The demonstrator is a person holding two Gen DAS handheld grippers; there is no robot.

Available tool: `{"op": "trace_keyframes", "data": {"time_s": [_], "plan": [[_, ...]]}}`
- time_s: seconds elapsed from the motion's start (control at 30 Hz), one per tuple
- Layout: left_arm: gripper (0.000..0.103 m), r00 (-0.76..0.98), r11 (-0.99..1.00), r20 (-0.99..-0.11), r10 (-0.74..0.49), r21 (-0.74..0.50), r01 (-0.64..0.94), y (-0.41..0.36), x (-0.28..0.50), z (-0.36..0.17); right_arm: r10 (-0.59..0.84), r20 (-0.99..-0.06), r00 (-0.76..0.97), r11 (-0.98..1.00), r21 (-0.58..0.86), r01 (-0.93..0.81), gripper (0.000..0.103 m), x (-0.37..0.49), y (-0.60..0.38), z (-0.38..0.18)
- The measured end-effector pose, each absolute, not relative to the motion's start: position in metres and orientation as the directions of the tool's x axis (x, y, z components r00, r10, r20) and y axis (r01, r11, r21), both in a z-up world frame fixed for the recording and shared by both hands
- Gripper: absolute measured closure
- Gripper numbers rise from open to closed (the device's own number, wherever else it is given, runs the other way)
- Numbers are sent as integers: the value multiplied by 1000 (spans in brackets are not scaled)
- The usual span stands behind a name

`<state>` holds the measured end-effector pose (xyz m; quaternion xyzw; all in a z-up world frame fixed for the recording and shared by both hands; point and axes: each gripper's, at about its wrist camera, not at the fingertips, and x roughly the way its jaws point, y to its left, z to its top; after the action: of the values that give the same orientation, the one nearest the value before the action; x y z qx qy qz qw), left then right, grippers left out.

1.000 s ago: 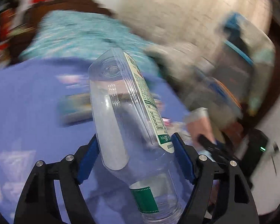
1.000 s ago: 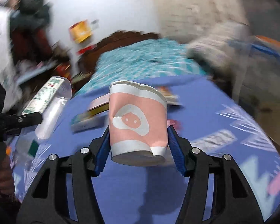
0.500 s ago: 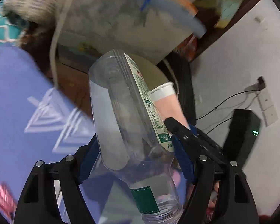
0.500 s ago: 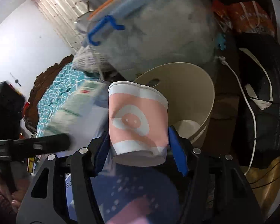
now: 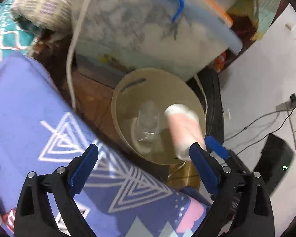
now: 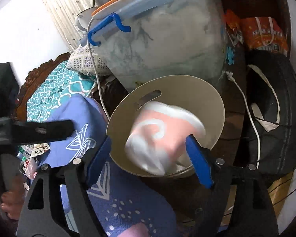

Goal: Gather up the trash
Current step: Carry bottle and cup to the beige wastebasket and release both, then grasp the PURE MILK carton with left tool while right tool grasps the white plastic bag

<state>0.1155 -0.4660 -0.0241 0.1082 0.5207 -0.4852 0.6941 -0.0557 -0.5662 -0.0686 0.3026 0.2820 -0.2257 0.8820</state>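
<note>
Pink cup [image 6: 163, 138] blurred between the spread right claw [image 6: 150, 160], over bin [image 6: 211, 102]

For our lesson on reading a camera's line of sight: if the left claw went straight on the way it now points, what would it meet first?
Probably the clear plastic bottle lying inside the round beige waste bin, dead ahead of the open left claw. Depth is unclear, so the bin's near rim might come first.

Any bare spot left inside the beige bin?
Little. In the round beige bin, the clear plastic bottle stands mid-floor and the blurred pink paper cup fills the right. Bare: the inner wall under the handle slot.
</note>
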Motion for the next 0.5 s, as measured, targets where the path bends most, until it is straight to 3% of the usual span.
{"op": "trace_keyframes", "data": {"time_s": [0.1, 0.27, 0.5], "plan": [[13, 9, 499, -766, -643, -409, 764, -419, 106, 1, -245, -628, 739, 701, 412, 582, 25, -60, -568, -68], [14, 134, 520, -715, -686, -354, 778, -331, 70, 24, -294, -575, 764, 683, 433, 589, 30, -76, -554, -60], [17, 365, 663, -639, -678, -315, 679, -156, 44, 28, -106, -529, 842, 799, 458, 389, 45, -51, -452, -50]]}}
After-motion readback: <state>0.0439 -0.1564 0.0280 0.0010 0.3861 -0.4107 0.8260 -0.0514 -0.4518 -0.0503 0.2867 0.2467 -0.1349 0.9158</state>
